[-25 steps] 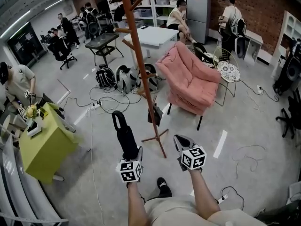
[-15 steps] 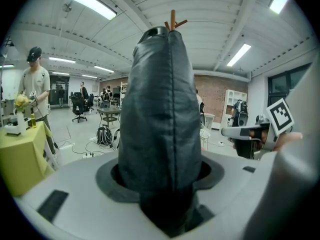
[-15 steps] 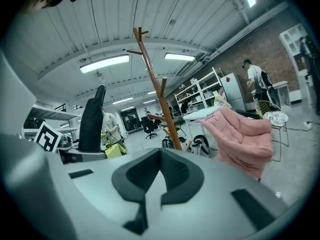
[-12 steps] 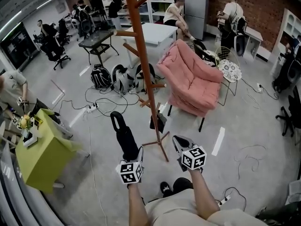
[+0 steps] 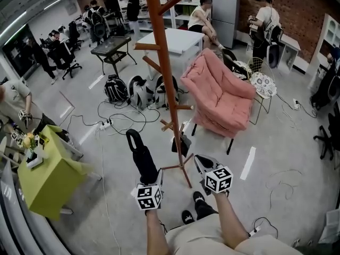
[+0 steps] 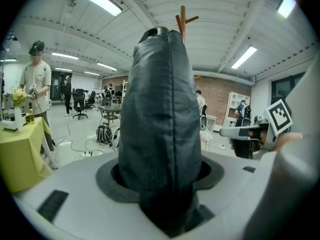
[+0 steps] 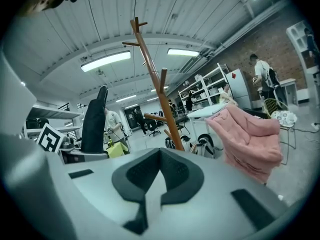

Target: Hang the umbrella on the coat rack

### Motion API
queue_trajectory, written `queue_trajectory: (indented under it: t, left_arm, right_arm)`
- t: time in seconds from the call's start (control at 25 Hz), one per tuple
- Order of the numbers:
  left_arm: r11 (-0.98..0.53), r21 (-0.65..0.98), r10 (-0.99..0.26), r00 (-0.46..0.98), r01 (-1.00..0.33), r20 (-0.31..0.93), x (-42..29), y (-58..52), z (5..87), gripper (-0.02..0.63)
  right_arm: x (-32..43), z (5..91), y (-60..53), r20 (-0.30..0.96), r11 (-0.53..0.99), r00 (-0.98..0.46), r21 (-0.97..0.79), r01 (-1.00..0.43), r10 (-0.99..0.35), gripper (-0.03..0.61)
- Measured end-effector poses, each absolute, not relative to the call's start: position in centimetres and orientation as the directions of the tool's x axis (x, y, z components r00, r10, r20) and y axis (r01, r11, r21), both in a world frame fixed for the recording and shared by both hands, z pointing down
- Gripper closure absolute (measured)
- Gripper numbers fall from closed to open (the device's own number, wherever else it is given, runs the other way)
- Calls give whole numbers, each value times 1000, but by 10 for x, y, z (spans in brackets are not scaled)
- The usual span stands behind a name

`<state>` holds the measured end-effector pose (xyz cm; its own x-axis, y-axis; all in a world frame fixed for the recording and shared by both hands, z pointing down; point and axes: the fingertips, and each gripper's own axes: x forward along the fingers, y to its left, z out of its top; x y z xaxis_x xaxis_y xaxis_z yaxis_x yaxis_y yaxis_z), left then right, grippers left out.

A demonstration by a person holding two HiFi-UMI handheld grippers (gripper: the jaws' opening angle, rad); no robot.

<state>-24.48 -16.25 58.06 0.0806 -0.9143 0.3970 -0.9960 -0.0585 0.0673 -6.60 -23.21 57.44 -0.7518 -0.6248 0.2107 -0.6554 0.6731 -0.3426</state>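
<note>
– Black umbrella [image 5: 141, 155], folded in its sleeve, stands upright in the left gripper [image 5: 151, 178], whose jaws are clamped on its lower end. Can you see that end?
– No, it's swallowed between the jaws, and in the head view the marker cube [image 5: 147, 196] covers it. In the left gripper view the umbrella [image 6: 160, 124] fills the middle and hides nearly all of the rack [image 6: 183, 19]; only the top prongs show above it.
– And the right gripper [image 5: 201, 161]?
– Jaws together, nothing between them. Its own view looks past them to the rack [image 7: 155, 84], with the umbrella [image 7: 94, 121] at the left.
– Is the whole rack in the head view?
– No. The brown wooden rack [image 5: 166, 73] is cut off at the top edge. Its foot lands between the two grippers, just beyond them. The umbrella is left of the pole, apart from it, not hung.
– What's changed from a second ago?
– The rack has come nearer; its foot sat farther from the grippers then. The pink chair [image 5: 223, 97] at far right sits slightly further right in view. The grip on the umbrella is the same, and the right jaws were together then too
</note>
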Motion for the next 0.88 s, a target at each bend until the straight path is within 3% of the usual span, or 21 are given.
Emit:
queue_trajectory:
  t: [0.88]
  left_arm:
    - [-214, -11, -879, 188, -977, 438, -225, -207, 609, 354]
  right_arm:
    - [-85, 588, -260, 257, 727, -779, -282, -626, -571, 575]
